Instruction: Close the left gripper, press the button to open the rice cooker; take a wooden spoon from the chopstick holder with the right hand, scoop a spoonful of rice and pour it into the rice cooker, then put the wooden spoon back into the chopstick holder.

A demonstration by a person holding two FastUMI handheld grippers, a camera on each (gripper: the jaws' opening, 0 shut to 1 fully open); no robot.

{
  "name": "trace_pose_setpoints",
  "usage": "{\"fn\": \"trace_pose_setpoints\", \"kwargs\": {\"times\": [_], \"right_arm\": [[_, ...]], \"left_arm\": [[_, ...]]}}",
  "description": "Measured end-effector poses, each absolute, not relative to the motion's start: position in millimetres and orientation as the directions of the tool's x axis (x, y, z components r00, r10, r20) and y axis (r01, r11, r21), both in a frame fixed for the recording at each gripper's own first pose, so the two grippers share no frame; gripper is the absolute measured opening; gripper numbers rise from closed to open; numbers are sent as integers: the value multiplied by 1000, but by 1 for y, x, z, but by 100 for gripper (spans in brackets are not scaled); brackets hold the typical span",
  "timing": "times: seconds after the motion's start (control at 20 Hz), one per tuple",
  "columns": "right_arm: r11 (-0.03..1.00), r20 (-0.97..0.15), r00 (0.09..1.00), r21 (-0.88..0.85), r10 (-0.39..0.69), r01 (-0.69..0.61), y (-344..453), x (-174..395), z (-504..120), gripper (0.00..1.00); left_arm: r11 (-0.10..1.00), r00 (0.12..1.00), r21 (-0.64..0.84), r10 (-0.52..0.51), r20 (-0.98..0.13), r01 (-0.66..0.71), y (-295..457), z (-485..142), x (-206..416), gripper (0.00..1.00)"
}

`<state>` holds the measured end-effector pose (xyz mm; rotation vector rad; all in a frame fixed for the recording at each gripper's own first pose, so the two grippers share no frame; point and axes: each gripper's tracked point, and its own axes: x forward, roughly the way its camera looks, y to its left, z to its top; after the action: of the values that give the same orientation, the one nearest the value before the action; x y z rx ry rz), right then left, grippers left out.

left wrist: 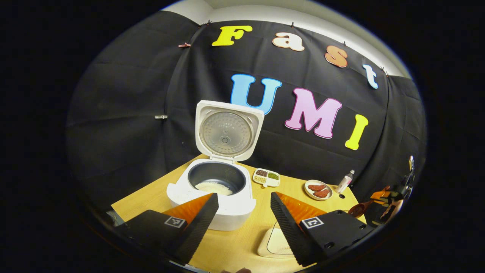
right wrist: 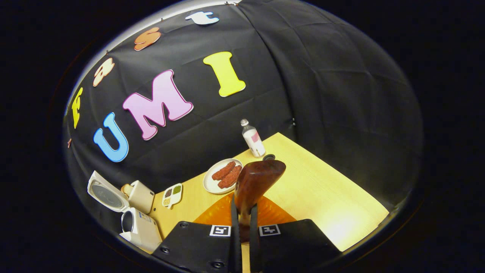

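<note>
In the left gripper view, a white rice cooker (left wrist: 212, 193) sits on a wooden table (left wrist: 235, 246) at about eleven o'clock from the left gripper (left wrist: 244, 206). Its lid (left wrist: 227, 131) stands upright and open toward the black cloth wall, and a patch of rice (left wrist: 214, 187) lies in the dark inner pot. The left gripper's two fingers are spread wide apart and hold nothing; bare table shows between them. Just below that gap lies a pale flat tray (left wrist: 274, 244), partly covered by the right-hand finger. At one o'clock is a small divided dish (left wrist: 266, 177) of grains, then a plate (left wrist: 318, 189) of reddish food, then a small bottle (left wrist: 345, 181) near the table's far edge.

In the right gripper view, the right gripper (right wrist: 244, 227) is closed tight on the handle of the wooden spoon (right wrist: 255, 182), whose bowl rises at twelve o'clock. Open table stretches from one to four o'clock, out to its right edge. The chopstick holder (right wrist: 138, 195) stands at ten o'clock, beside the cooker.
</note>
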<state>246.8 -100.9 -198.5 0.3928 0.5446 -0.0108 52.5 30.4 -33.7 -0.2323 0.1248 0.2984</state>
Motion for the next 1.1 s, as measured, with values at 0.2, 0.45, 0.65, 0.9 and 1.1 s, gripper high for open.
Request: {"fn": "trace_pose_setpoints", "kwargs": {"times": [0.2, 0.45, 0.65, 0.9, 1.1], "right_arm": [[928, -558, 822, 356, 113, 114, -97, 251, -235, 13], [930, -598, 796, 338, 94, 144, -99, 260, -257, 14], [934, -599, 795, 332, 99, 134, -99, 256, -258, 26], [938, -589, 804, 318, 84, 135, -109, 244, -248, 76], [945, -576, 817, 284, 31, 165, -132, 221, -234, 99]], "left_arm": [[908, 927, -198, 343, -155, -369, 36, -32, 44, 95], [894, 914, -197, 379, -148, -402, 39, -28, 38, 95], [900, 917, -183, 379, -126, -397, 39, -17, 37, 95], [900, 927, -220, 366, -85, -376, 54, 14, 44, 95], [915, 936, -206, 351, -12, -346, 90, 70, 65, 95]]}}
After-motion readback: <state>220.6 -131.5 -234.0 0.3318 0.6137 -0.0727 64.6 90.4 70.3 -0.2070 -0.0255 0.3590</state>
